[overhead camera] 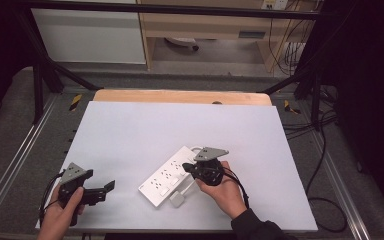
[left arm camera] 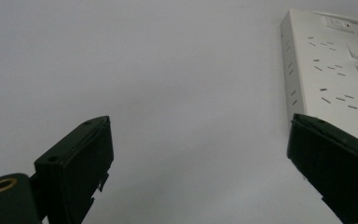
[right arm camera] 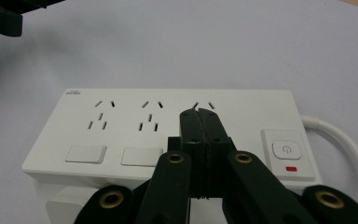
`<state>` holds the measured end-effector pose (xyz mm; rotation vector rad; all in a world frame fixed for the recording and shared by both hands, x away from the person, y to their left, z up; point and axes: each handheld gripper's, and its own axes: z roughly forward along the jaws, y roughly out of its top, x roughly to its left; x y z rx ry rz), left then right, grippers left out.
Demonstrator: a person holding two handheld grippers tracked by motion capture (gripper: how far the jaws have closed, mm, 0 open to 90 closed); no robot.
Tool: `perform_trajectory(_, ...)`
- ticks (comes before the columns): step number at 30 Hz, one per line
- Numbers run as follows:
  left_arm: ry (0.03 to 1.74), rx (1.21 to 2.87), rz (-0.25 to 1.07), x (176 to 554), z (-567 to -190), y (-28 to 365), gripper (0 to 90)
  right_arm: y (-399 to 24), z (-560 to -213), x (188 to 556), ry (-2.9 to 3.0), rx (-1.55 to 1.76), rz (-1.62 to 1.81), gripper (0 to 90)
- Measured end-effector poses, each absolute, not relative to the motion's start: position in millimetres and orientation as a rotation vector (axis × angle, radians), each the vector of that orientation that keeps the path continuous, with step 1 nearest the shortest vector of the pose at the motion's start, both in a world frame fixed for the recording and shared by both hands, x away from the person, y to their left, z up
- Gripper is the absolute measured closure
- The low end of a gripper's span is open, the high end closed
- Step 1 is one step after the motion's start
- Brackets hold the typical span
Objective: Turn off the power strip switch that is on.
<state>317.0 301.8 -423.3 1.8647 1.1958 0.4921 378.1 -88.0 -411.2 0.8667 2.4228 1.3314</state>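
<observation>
One white power strip (overhead camera: 172, 176) is seen lying flat on the pale surface (overhead camera: 145, 130), lower centre of the high view, set on a diagonal from lower left to upper right. In the right gripper view its top face is shown with three socket groups, two blank rectangular covers along the near edge, and a power button (right arm camera: 285, 149) with a small red mark beneath, at the right of the frame. A thick white cable (right arm camera: 349, 140) is seen looping out from that switch end. A small white block (overhead camera: 177, 199) lies just beside the strip's near edge in the high view; what it is cannot be told.

The right tongs (right arm camera: 199, 116) are held clenched, jaws pressed together with nothing between them, their tips over the third socket group. The left tongs (overhead camera: 106, 189) are held released, jaws wide apart, at the lower left of the high view, well apart from the strip and grasping nothing.

The strip is judged to be rigid, hard plastic, fairly light, and smooth enough to slide on the surface when pushed. A grip across its narrow width, over the two long side walls, is judged most secure; the flat top offers no purchase. The stiff cable is likely to drag and swing the body, so the switch end is best steadied.
</observation>
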Motion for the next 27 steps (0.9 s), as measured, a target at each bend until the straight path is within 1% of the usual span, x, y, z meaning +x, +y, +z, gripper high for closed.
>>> perform_trajectory(10,1.194,1.865,0.49,317,-423,301,7.1,-87,-417,379,2.438,0.882,1.313,90.0)
perform_trajectory(27,1.19,1.868,0.491,317,-423,301,7.1,-74,-432,378,2.486,0.866,1.265,90.0)
